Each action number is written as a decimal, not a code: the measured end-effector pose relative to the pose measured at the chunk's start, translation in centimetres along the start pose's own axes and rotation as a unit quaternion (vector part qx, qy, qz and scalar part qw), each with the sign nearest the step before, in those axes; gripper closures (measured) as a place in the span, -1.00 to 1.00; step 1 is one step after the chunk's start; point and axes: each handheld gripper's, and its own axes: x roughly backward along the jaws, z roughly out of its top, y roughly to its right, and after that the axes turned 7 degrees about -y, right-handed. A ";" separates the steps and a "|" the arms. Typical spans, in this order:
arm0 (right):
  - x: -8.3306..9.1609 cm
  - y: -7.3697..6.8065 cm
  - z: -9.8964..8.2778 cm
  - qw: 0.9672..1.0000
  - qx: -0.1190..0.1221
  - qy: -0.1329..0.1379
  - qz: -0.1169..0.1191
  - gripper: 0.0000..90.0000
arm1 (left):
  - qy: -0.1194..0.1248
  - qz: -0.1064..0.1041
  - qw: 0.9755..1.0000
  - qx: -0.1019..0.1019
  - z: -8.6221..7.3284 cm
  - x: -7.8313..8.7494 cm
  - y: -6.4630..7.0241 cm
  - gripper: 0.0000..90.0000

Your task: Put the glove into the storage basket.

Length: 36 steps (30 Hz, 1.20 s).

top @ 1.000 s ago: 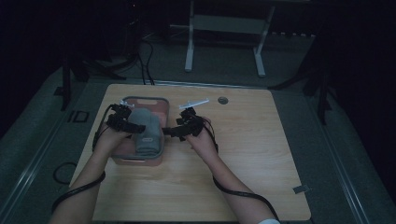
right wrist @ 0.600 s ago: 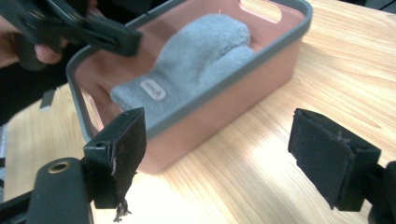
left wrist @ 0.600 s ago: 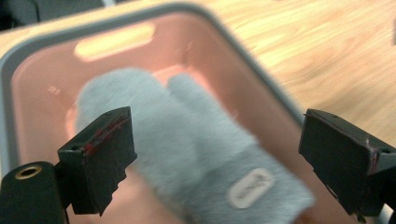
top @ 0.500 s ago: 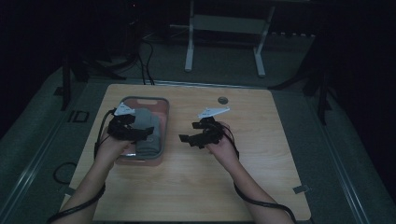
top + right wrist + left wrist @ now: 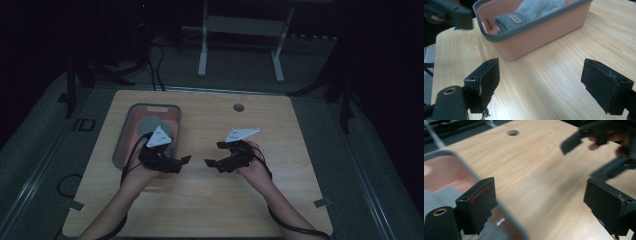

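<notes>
Both grippers stand wide open and empty: left gripper (image 5: 186,160), right gripper (image 5: 210,163). Grey towel (image 5: 537,8) lies in pink basket (image 5: 544,30) near the surface's left edge. Risk: left gripper's trailing cable snags the basket rim, dragging it.

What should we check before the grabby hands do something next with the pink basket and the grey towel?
1. Grey towel lies inside the pink basket: ok.
2. Left gripper holds nothing, jaws open: ok.
3. Right gripper holds nothing; its jaws have just been opening: ok.
4. Both grippers off the basket, over bare table: ok.
5. Basket stands flat on the table: ok.
6. Towel neatly folded: cannot tell, only part of it is in sight.
</notes>
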 end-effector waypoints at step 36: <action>5.5 2.9 -15.0 0.999 -0.043 0.015 -0.017 -0.66 | 0.000 -0.123 0.990 -0.065 -4.3 -9.7 7.4 -0.75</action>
